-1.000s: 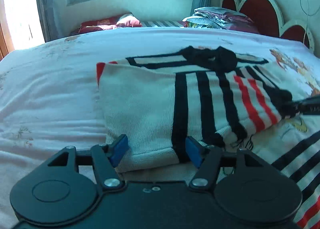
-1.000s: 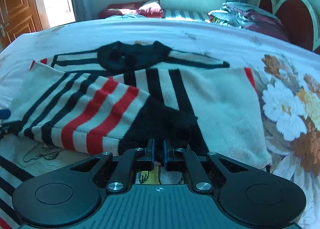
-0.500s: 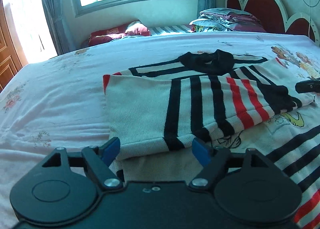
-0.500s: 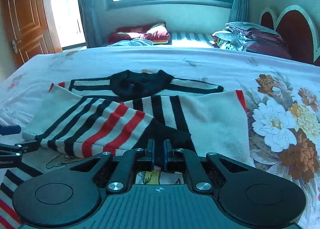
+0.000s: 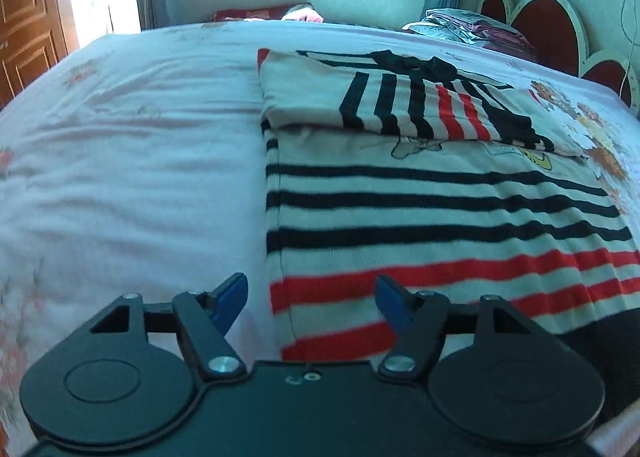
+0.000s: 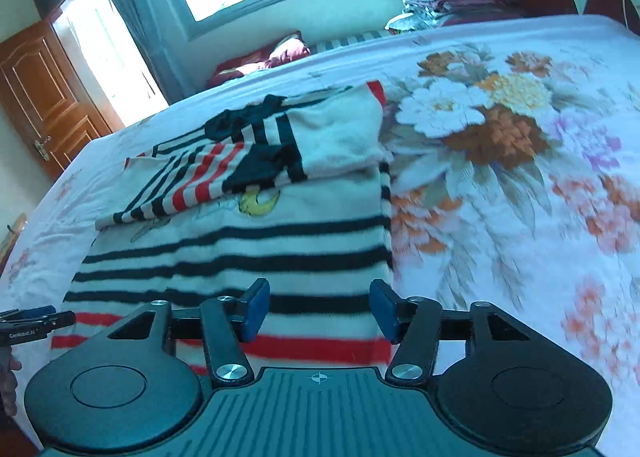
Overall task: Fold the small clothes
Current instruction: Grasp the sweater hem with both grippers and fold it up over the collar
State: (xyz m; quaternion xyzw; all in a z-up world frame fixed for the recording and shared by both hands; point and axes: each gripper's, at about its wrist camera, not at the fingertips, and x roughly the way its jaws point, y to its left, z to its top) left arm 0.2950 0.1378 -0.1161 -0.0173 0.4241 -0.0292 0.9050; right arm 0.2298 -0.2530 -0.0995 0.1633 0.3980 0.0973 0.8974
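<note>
A small white sweater (image 5: 440,201) with black and red stripes lies flat on the bed, both sleeves folded across its chest (image 5: 420,109). It also shows in the right wrist view (image 6: 248,241), sleeves crossed at the top (image 6: 256,165). My left gripper (image 5: 310,303) is open and empty above the sweater's lower left hem corner. My right gripper (image 6: 318,309) is open and empty above the lower right hem. The left gripper's tip shows at the left edge of the right wrist view (image 6: 36,321).
The bed sheet is pale pink on the left (image 5: 132,161) and has a large flower print on the right (image 6: 500,129). Folded bedding (image 5: 476,27) lies by the red headboard (image 5: 552,29). A wooden door (image 6: 44,97) and window are beyond.
Both grippers pulled back from the folded sleeves to the sweater's hem end. The right gripper let go of the black cuff and opened. The left stayed open.
</note>
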